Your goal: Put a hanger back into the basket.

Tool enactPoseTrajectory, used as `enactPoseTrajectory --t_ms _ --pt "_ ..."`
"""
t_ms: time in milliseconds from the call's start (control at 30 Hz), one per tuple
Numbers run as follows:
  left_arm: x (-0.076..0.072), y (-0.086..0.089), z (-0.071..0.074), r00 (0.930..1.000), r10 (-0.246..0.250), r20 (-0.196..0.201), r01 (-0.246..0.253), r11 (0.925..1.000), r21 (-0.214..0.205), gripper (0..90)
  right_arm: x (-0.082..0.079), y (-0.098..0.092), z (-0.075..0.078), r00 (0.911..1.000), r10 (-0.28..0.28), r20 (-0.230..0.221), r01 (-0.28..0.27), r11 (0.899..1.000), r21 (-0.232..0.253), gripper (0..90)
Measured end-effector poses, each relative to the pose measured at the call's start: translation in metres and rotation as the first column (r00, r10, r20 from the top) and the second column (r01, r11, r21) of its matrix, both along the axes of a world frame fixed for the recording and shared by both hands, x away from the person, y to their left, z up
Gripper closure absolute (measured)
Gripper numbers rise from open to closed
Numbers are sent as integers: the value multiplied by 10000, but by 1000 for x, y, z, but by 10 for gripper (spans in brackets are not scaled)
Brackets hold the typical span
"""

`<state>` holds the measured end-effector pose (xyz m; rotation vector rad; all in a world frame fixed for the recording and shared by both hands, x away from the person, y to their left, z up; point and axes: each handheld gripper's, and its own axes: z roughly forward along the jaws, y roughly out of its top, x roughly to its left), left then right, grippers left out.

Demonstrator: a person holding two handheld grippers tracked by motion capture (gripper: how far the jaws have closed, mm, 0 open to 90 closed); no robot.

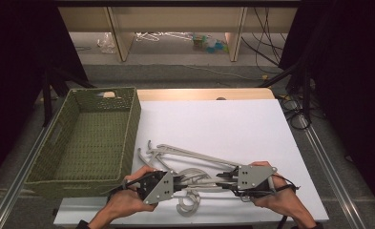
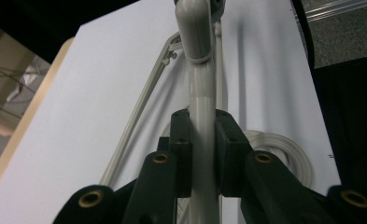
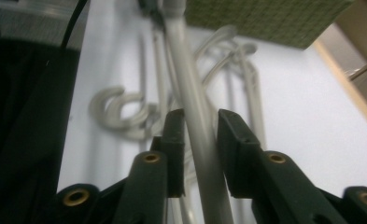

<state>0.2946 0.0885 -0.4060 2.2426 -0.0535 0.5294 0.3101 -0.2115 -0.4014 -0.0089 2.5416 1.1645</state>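
- Nearest to me, my left gripper [image 1: 178, 182] is clamped on the grey bar of a plastic hanger [image 2: 203, 116]; in the left gripper view the bar [image 2: 203, 154] runs straight up between the jaws with both pads pressed against it, so I judge that hold firm.
- My right gripper [image 1: 222, 177] faces it from the other side. In the right gripper view the same kind of bar [image 3: 197, 126] passes between the jaws, close to the left pad with a slim gap on the right, so I read this claw as closing around the bar, not yet squeezed tight.
- I judge the two grips are set apart along one bar so the hanger comes up level instead of swinging from one end.
- That hanger lies at the near edge of the white table sheet [image 1: 233, 124], between my two hands, on top of a loose pile of similar grey hangers [image 1: 185, 155] whose hooks [image 3: 120, 112] curl out just beside it. Holding the straight bar rather than a hook should keep it from snagging its neighbours, though tangling is the risk here.
- Farther off to the left stands the green woven basket [image 1: 66, 143], open-topped with nothing in it, touching the sheet's left edge; I take it as the likely place for the hangers.
- Beyond the table are a wooden edge [image 1: 204, 93] and floor clutter.
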Motion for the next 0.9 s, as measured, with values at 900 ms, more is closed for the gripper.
enactPoseTrajectory --t_ms 900 --pt "13 66 73 9262 2982 -2306 -3503 9069 -2340 796 -22 -10 -7 9422 -2637 -2066 3008 9375 1749 350"
